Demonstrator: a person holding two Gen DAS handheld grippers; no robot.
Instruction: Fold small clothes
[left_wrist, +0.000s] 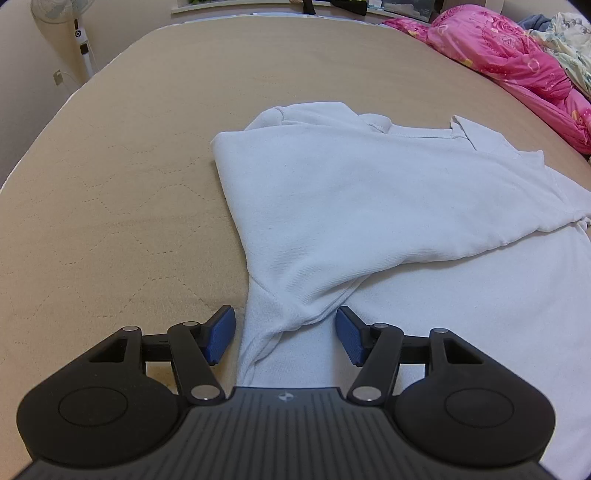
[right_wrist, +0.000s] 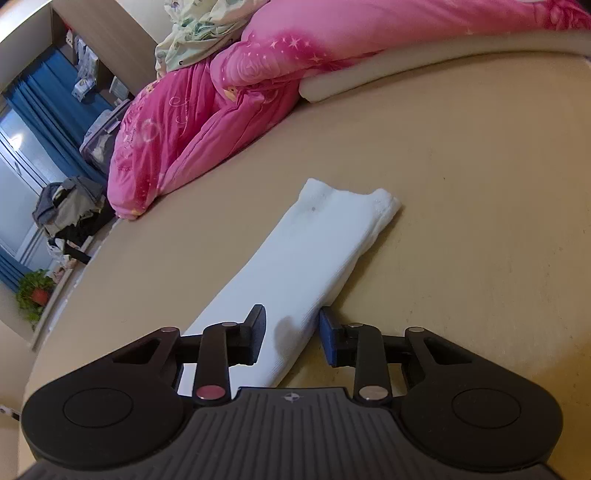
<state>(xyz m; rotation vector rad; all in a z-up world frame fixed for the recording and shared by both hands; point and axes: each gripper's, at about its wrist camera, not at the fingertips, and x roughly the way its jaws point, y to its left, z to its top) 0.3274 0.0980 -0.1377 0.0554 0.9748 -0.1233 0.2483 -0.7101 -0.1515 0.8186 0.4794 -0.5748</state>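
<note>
A white shirt (left_wrist: 369, 206) lies on the tan mattress (left_wrist: 129, 166), its left side folded over toward the right. My left gripper (left_wrist: 284, 334) is open, its blue pads on either side of a bunched fold at the shirt's near left edge. In the right wrist view a long white sleeve (right_wrist: 310, 266) stretches away across the mattress (right_wrist: 461, 184). My right gripper (right_wrist: 291, 334) is open with its fingers astride the sleeve's near end, not closed on it.
A pink quilt (left_wrist: 517, 59) is heaped along the bed's right side and shows in the right wrist view (right_wrist: 207, 110) too. A standing fan (left_wrist: 79, 33) is beyond the bed's far left corner. A pile of clothes (right_wrist: 70, 210) and a plant (right_wrist: 35, 291) lie off the bed.
</note>
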